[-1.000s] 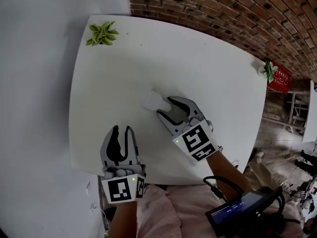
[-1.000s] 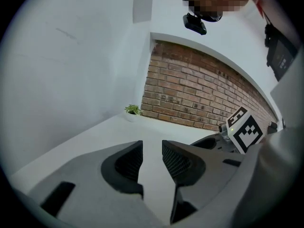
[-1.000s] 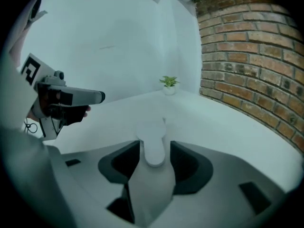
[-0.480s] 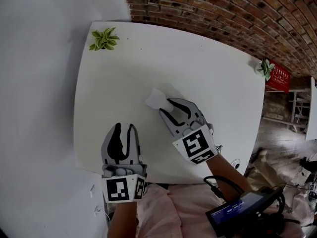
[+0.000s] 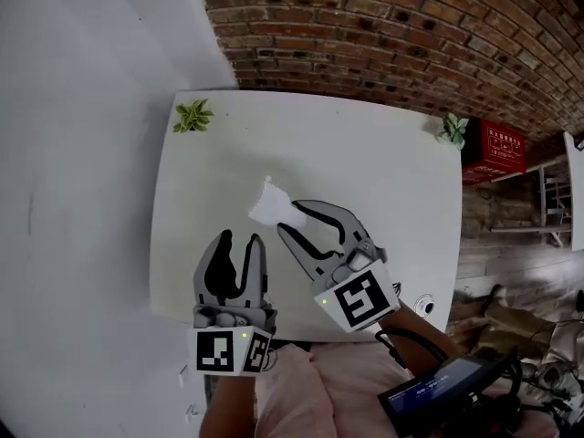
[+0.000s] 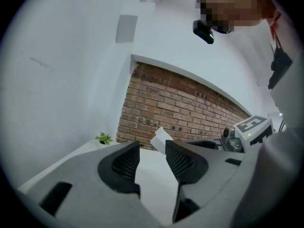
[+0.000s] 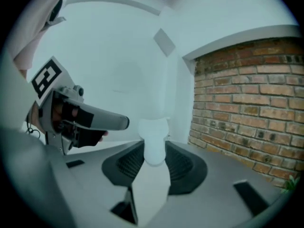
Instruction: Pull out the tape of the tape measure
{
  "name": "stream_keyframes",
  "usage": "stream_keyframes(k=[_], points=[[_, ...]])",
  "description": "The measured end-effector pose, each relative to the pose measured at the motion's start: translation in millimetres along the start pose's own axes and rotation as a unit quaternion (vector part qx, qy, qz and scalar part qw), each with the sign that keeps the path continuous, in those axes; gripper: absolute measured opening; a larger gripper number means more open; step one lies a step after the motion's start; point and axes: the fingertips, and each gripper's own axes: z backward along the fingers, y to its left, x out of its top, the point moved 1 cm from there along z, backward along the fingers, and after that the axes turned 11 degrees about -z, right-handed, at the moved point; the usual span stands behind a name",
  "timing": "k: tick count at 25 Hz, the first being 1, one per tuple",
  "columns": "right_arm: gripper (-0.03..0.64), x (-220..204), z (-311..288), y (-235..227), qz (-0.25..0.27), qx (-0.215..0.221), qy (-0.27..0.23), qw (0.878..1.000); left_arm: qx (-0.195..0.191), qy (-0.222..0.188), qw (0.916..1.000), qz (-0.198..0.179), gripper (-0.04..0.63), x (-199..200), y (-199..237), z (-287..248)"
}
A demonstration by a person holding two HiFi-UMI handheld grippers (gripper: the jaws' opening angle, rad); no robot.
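– White case of the tape measure (image 7: 154,137) is in my right gripper (image 5: 287,217). Those jaws have just been closing, and the ribbed pads press it from both sides, stopped partway by its width.
– Where's it sitting? On the table?
– Held out over the white table (image 5: 383,172), roughly mid-table in the head view. I judge it clear of the surface, though I can't see the gap underneath.
– Left side?
– Left gripper (image 5: 239,242) is beside the right one, closer to the table's near edge. Its jaws have just been opening. They stand moderately apart with nothing between them, and through the gap I see the case ahead of the tips.
– Any tape out yet?
– None that I can see. I can't even pick out the hook end, because the case is washed-out white. I'd call this the set-up: body secured, pull not yet begun.
– Next?
– Bring the left jaws to the tape's tip and pinch that thin tab squarely. Then draw the two grippers apart in a straight line, squeezing firmly with the right so the case doesn't twist or slip.
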Motion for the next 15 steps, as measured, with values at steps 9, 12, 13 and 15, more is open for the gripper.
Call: stream_keyframes(k=[9, 12, 13, 15], points=[[0.140, 49.0, 57.9, 5.4, 0.011, -0.007, -0.114, 0.993, -0.077, -0.060, 0.9952, 0.014, 0.270, 51.8, -53.5, -0.8], [0.140, 54.9, 76.7, 7.7, 0.016, -0.001, -0.133, 0.991, -0.101, -0.070, 0.9922, 0.018, 0.291, 64.3, -74.7, 2.1], [0.140, 56.5, 81.9, 8.3, 0.018, 0.001, -0.138, 0.990, -0.108, -0.073, 0.9913, 0.022, 0.291, 67.6, -80.6, 2.4], [0.140, 57.7, 90.4, 8.9, 0.021, 0.005, -0.148, 0.989, -0.120, -0.077, 0.9891, 0.039, 0.291, 72.0, -89.8, 2.5]])
